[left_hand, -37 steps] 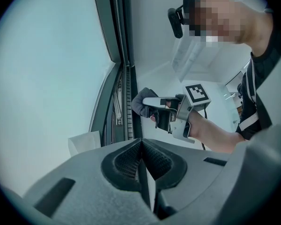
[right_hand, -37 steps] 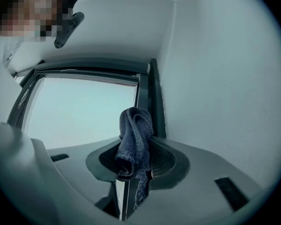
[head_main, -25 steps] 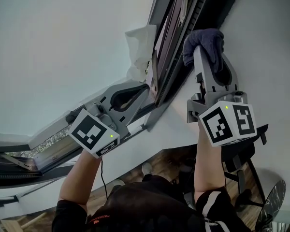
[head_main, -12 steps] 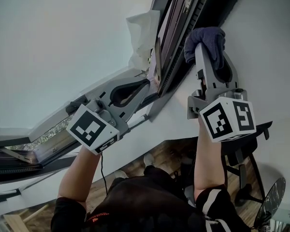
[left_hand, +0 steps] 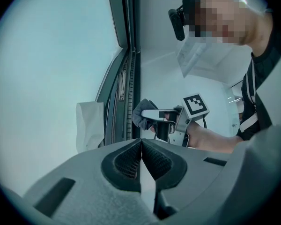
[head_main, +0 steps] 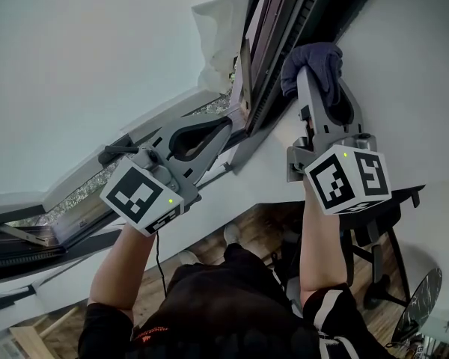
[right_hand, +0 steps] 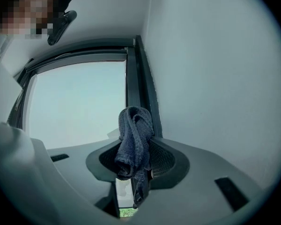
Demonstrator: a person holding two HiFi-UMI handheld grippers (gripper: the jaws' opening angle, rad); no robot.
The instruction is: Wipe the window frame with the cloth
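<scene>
A dark blue-grey cloth (head_main: 316, 60) is bunched in my right gripper (head_main: 307, 72), whose jaws are shut on it. The cloth presses against the right edge of the dark window frame (head_main: 273, 66), where it meets the white wall. In the right gripper view the cloth (right_hand: 134, 142) hangs folded between the pads, with the frame (right_hand: 143, 86) running straight ahead. My left gripper (head_main: 227, 126) is shut with nothing in it, and its tips sit at the frame's lower left part. The left gripper view shows its jaws (left_hand: 141, 143) closed, with the cloth (left_hand: 143, 115) beyond them.
A white crumpled sheet (head_main: 218, 32) sticks out beside the frame on the glass side, also visible in the left gripper view (left_hand: 90, 125). A white wall (head_main: 411, 73) lies right of the frame. Far below are an office chair (head_main: 378, 223), a fan (head_main: 423, 305) and a wooden floor.
Both grippers have edged slightly upward along the frame. The cloth stays gripped and against the frame's edge, and the head view has shifted a little.
</scene>
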